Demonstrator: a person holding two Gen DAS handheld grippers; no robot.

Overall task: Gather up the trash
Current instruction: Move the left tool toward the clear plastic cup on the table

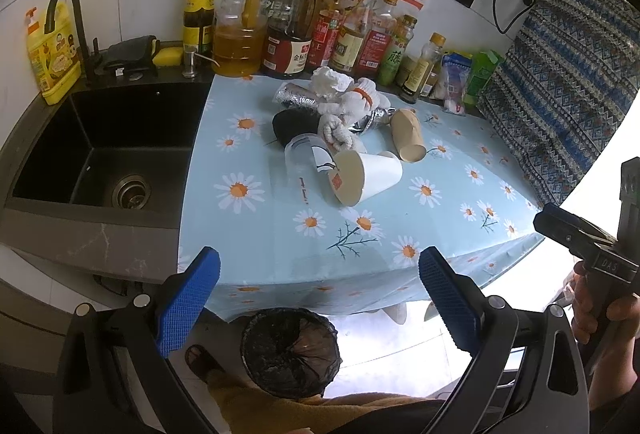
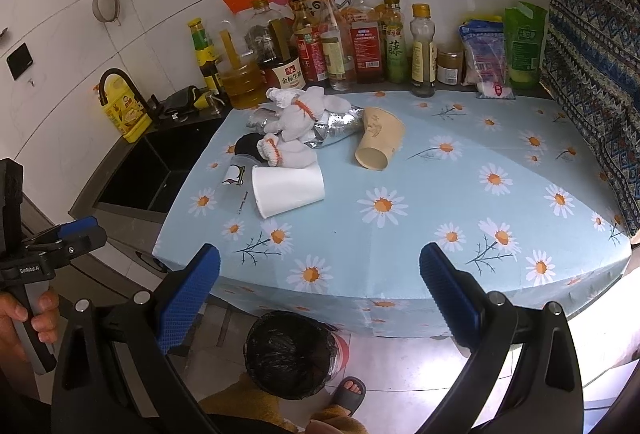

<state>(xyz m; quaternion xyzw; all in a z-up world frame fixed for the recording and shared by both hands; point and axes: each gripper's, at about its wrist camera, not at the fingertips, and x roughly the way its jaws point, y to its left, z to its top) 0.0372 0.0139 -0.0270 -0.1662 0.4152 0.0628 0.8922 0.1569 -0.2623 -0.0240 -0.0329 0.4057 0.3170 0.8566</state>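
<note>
Ahead of both hand-held grippers, the trash lies clustered on the daisy-print table [image 2: 440, 193]: a white paper cup [image 2: 288, 189] on its side, a brown paper cup [image 2: 378, 143] tipped over beside it, crumpled white tissues [image 2: 296, 117], and what looks like crushed foil [image 2: 340, 125]. The left hand-held gripper [image 1: 320, 298] and the right hand-held gripper [image 2: 320, 294] each hang short of the table's near edge, jaws spread wide with nothing between them. A black-lined bin [image 2: 288, 354] stands on the floor below.
</note>
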